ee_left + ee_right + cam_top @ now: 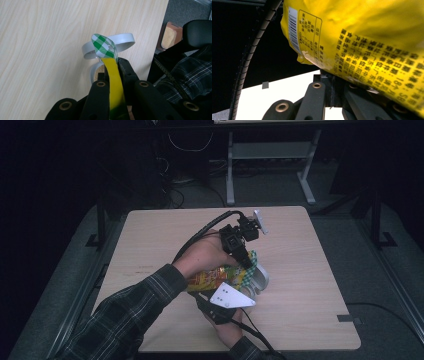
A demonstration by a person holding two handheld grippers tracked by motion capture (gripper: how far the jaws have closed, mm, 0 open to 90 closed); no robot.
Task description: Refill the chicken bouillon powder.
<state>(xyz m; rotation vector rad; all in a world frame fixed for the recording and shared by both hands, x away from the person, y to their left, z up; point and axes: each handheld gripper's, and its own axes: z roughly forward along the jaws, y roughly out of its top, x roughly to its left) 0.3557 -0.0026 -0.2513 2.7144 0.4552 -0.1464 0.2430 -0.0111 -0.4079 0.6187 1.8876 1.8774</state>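
1. Gripping the yellow bag (215, 279) from two ends, both tongs sit close together near the middle of the table (310, 270) in the high view.
2. The left tongs (246, 260) come in from the far side and point toward the person; their jaws are closed on the bag's flat sealed edge.
3. In the left gripper view that edge (113, 82) runs as a thin yellow strip straight up between the two black jaws, standing on edge, and ends past the jaw tips in a green-and-white checked corner (104, 47).
4. The right tongs (227, 292) lie on the near side, under their grey plate (229, 297), with the bag between them and the left tongs.
5. In the right gripper view the bag's printed back (362, 42), with its barcode (294, 30), bulges over the jaws and hides their tips; the jaws stand closed on the bag's lower part.
6. The bag is held up off the table, lying roughly level between the two hands.
7. A grey tape roll (110, 45) rests on the table just beyond the left jaw tips, right behind the checked corner; whether it touches the bag cannot be told.
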